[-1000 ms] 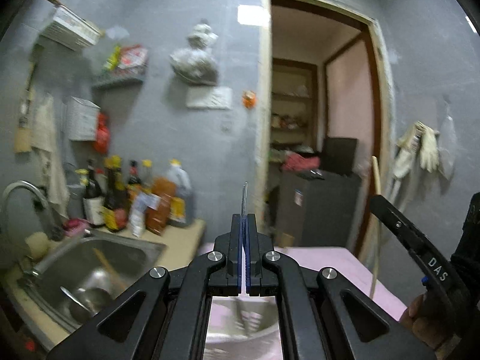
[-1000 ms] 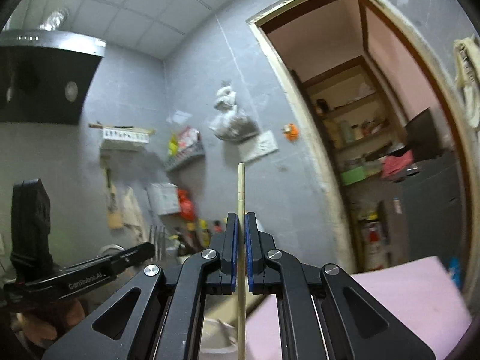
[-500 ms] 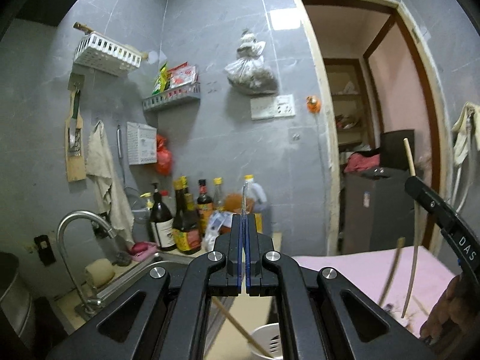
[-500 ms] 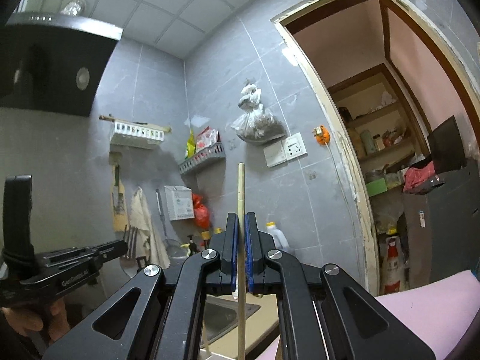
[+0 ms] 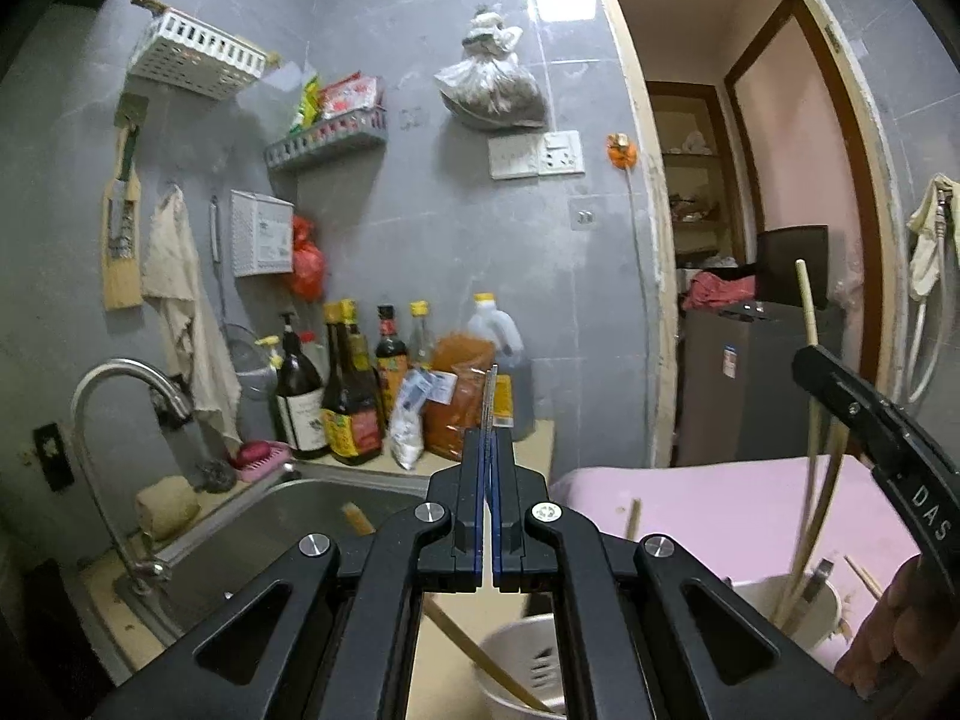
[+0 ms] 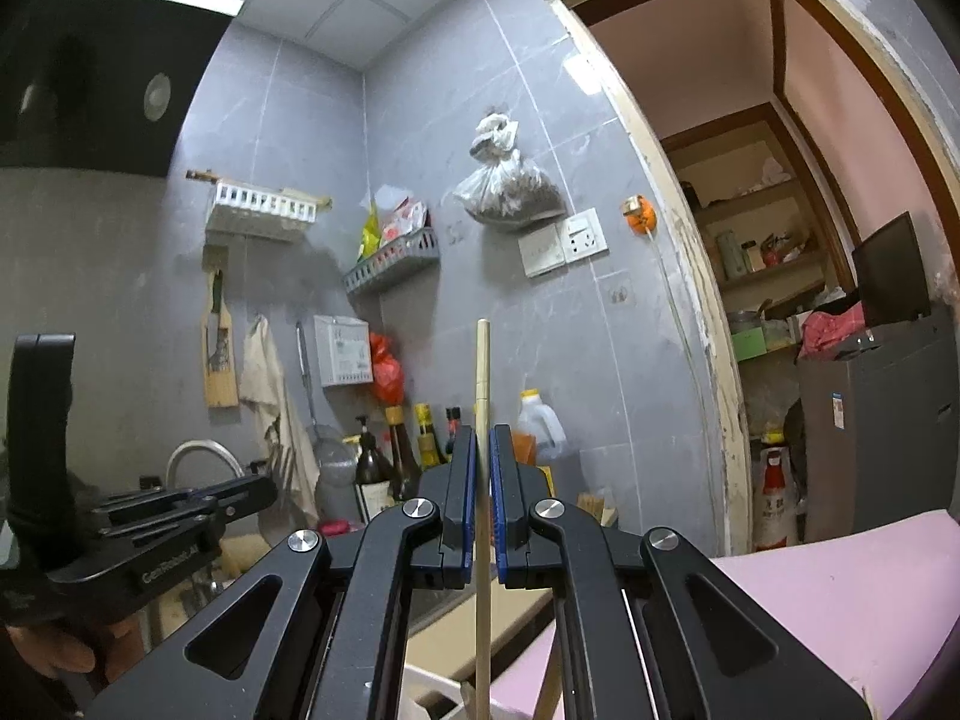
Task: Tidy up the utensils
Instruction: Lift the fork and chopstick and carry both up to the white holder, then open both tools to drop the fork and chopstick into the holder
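Two grippers, each closed on a slender utensil held upright. The right gripper (image 6: 483, 468) pinches a pale wooden chopstick (image 6: 483, 396) between its blue pads; the stick runs up past the fingertips and down below them toward a white holder (image 5: 798, 606), whose rim shows on the pink mat (image 5: 720, 504). In the left wrist view the same chopstick (image 5: 807, 324) slants down into that holder, with loose sticks lying on the mat just beside it. The left gripper (image 5: 487, 462) is nearly shut on a thin flat metal piece (image 5: 492, 396), seen edge-on; what kind of utensil it is cannot be told. A second perforated cup (image 5: 528, 666) stands left of the holder, below this gripper, with a chopstick leaning in it; the sink (image 5: 288, 516) lies farther left. The step in hand appears to be lowering each item into a cup: keep the shaft vertical, centre its lower end over the opening, and release only once the tip is inside the rim.
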A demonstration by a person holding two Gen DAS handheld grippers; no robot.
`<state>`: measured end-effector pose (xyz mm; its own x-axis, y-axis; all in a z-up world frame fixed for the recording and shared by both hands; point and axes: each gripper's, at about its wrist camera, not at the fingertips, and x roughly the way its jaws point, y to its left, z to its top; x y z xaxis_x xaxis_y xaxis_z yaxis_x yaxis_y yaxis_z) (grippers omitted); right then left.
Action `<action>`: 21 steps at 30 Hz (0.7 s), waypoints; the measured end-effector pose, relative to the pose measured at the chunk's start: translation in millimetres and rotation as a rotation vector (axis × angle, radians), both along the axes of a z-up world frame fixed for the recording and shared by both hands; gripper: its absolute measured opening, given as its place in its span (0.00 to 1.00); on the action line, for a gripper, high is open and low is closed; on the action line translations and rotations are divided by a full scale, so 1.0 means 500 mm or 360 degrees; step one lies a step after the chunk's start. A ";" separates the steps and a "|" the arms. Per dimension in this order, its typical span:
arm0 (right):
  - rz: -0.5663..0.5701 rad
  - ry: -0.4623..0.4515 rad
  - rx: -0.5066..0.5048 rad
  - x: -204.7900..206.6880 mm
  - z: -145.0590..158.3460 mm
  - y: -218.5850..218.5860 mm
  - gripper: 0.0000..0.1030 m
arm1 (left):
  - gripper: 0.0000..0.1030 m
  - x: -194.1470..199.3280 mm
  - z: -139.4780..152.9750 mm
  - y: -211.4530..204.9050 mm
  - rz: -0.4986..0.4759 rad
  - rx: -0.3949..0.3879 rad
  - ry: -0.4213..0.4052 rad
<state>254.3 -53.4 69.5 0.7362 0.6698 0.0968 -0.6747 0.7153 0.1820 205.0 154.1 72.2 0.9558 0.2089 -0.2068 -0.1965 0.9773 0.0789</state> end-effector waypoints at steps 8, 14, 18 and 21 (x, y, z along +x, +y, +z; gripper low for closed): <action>0.0001 0.0068 -0.0061 -0.005 -0.022 -0.001 0.03 | 0.01 0.008 -0.019 0.011 -0.0143 -0.0155 0.0060; 0.0015 0.0111 -0.0106 -0.009 -0.033 -0.001 0.04 | 0.03 0.005 -0.024 0.022 -0.0229 -0.0284 0.0113; 0.0024 0.0146 -0.0126 -0.011 -0.038 -0.004 0.04 | 0.04 -0.001 -0.024 0.029 -0.0272 -0.0368 0.0142; 0.0030 0.0160 -0.0138 -0.013 -0.040 -0.007 0.05 | 0.04 -0.011 -0.020 0.031 -0.0299 -0.0422 0.0134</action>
